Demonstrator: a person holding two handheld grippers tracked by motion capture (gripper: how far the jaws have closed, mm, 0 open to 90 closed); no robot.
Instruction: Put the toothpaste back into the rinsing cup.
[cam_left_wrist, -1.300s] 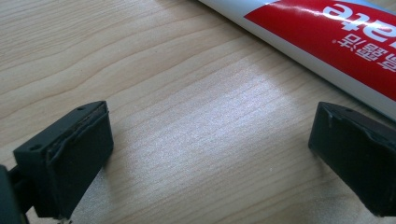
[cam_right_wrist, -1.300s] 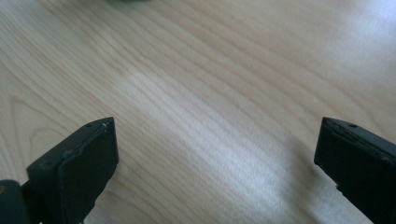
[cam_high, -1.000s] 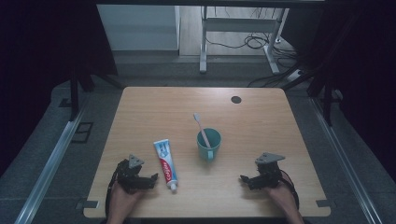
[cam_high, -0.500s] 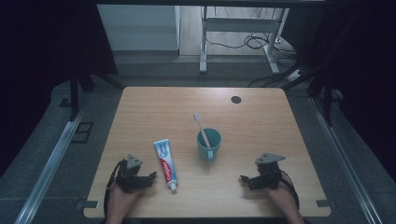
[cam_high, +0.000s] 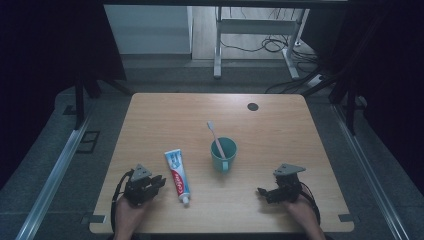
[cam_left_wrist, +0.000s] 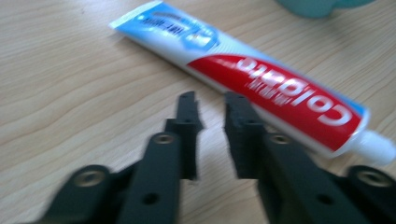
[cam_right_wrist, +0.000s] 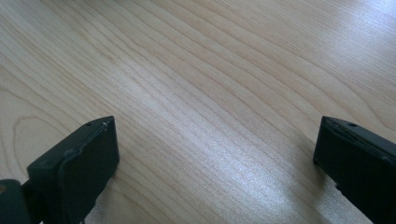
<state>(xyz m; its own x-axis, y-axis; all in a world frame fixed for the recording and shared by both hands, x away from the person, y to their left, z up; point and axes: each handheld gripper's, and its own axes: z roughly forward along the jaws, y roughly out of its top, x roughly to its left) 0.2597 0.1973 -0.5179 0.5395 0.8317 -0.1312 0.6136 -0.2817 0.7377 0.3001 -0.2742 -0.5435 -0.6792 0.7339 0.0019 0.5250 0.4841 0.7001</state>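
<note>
- Left tool has just been closing its jaws: they now stand nearly together with a narrow slit between them, and nothing is caught in that slit, as the left tool view makes plain.
- Compared with a second ago, when the same jaws stood wide, the hand itself has barely shifted on the bench; the change is in the jaws alone.
- Toothpaste tube lies flat just beyond and to the right of the left tool's tips, near but not touched, its white cap to the right of the jaws and its crimped end away to the left.
- Seen from above, the tube sits just beside the left tool, cap end towards the person, in the same place as in the earlier views.
- Right tool rests low on the bench with its jaws spread wide and empty, bare wood between them; it has kept still.
- Teal cup with a toothbrush leaning in it stands ahead, between the two tools, unmoved.
- Judged from this, the closing was an empty one, so the tube is not yet grasped; the jaws would likely need to reopen and move right over the tube before any lift.
</note>
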